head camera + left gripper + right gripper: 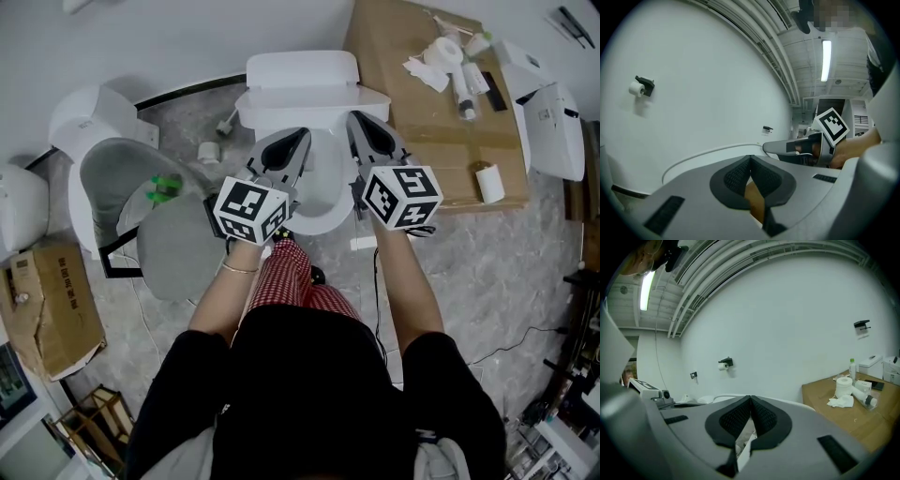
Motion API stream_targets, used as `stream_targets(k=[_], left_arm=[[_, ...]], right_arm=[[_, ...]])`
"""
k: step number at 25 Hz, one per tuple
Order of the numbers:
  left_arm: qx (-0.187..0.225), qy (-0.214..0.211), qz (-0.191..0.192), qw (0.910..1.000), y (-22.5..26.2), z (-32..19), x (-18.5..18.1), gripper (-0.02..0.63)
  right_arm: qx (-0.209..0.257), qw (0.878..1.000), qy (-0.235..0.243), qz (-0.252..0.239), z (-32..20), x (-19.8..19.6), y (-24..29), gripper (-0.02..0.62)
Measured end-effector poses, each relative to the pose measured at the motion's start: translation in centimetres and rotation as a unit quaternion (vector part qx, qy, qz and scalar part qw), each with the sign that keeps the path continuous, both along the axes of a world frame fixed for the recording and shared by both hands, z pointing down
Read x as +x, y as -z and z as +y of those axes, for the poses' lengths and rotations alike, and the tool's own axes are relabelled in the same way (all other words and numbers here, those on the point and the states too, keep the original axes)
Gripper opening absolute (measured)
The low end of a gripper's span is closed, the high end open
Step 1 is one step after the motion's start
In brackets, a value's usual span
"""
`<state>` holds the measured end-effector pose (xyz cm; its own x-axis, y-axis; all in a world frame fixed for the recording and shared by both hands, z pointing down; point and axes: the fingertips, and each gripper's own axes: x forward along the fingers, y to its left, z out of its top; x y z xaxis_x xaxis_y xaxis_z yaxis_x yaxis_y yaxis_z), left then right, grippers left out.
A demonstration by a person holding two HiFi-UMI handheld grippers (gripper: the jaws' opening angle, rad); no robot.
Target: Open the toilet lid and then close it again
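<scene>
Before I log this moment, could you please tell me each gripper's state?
Left gripper: closed, holding nothing.
Right gripper: closed, holding nothing.

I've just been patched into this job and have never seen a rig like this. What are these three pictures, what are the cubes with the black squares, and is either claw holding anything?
There is no robot here. A person stands holding one hand tool in each hand, and each tool ends in a two-jaw claw. The checkered cube is part of the tool.

The head view comes from a camera on the person's head, looking down at the left claw and right claw above a white toilet, whose bowl shows between them. The other two pictures come from a camera on each tool, looking along its jaws.

In both, the left claw and right claw have their jaws together and hold nothing.

On the floor are a grey chair to the left and a cardboard sheet with a paper roll to the right.
</scene>
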<state>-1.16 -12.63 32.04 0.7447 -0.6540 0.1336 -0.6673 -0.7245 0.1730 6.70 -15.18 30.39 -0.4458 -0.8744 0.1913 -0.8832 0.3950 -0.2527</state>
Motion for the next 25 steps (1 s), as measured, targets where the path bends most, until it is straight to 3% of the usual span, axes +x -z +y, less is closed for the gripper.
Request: stream_targets(k=[15, 25], left_arm=[[0.004, 0.013, -0.017, 0.9998, 0.8, -3.6, -1.3, 0.003], [0.004, 0.014, -0.008, 0.9999, 1.7, -6.1, -1.4, 0.004]], right_arm=[[0.019, 1.000, -0.011, -0.003, -3.5, 0.0, 2.2, 0.021], [0.029, 0.999, -0.018, -0.007, -5.9, 0.1, 3.5, 0.020]])
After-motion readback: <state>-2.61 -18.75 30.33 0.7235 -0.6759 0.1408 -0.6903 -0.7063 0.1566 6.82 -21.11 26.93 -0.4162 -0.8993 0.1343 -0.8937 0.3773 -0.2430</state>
